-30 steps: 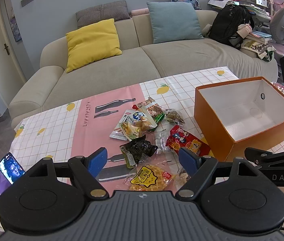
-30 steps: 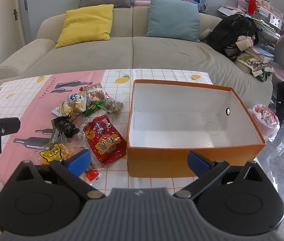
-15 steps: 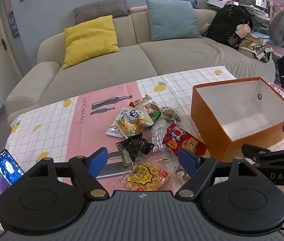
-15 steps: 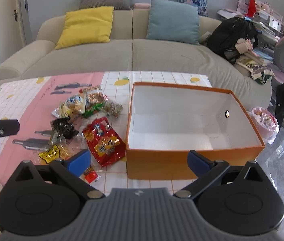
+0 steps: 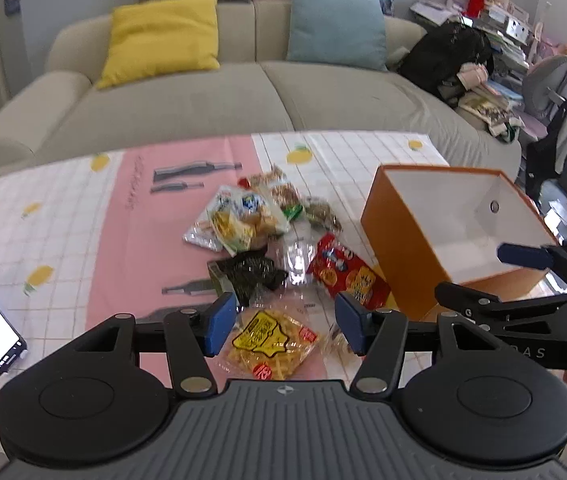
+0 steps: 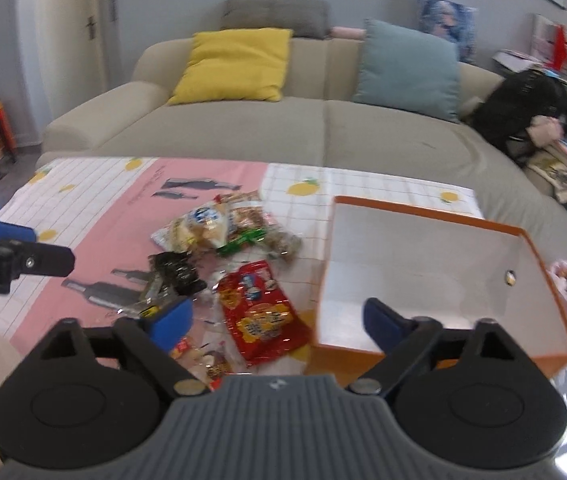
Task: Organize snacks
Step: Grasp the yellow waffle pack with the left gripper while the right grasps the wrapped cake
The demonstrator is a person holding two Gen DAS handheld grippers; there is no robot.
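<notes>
My left jaws [image 5: 283, 322] gape wide and empty, a clear yellow-labelled snack packet [image 5: 271, 342] lying between their tips on the table [image 5: 55, 216]. My right jaws [image 6: 277, 320] also gape empty above a red foil snack bag [image 6: 261, 316], with the open orange cardboard box [image 6: 443, 280] just right.

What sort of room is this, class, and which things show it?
Most likely a home living room: a beige sofa with a yellow cushion, and a table in a lemon-print cloth strewn with snack packets.
</notes>
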